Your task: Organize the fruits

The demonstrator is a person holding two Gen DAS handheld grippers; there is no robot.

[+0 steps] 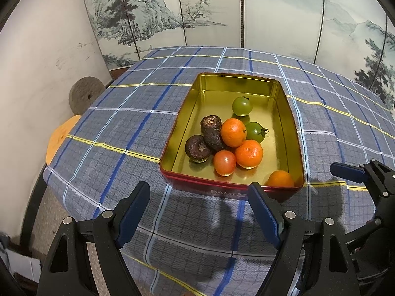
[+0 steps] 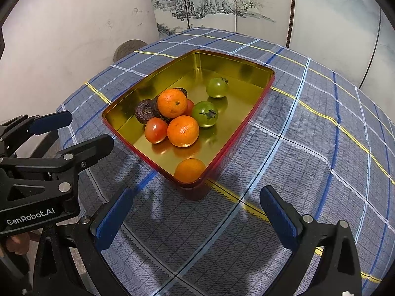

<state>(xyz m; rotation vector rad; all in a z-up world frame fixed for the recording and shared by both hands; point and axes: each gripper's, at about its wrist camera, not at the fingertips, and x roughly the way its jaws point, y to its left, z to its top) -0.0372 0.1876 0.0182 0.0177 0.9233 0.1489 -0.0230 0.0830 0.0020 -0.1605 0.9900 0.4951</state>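
We've got both the left gripper (image 1: 198,193) and right gripper (image 2: 196,203) spread wide and empty, parked at 6 o'clock of the tin (image 1: 288,103) so all the fruit (image 1: 233,132) piled inside stays reachable.

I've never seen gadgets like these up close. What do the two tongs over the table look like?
Both the left tongs and the right tongs are black, angular plastic frames with silver round bolts. Each finger ends in a long flat blue pad. The left one's side carries white lettering reading GenRobot.AI. No cables or sleeves show.
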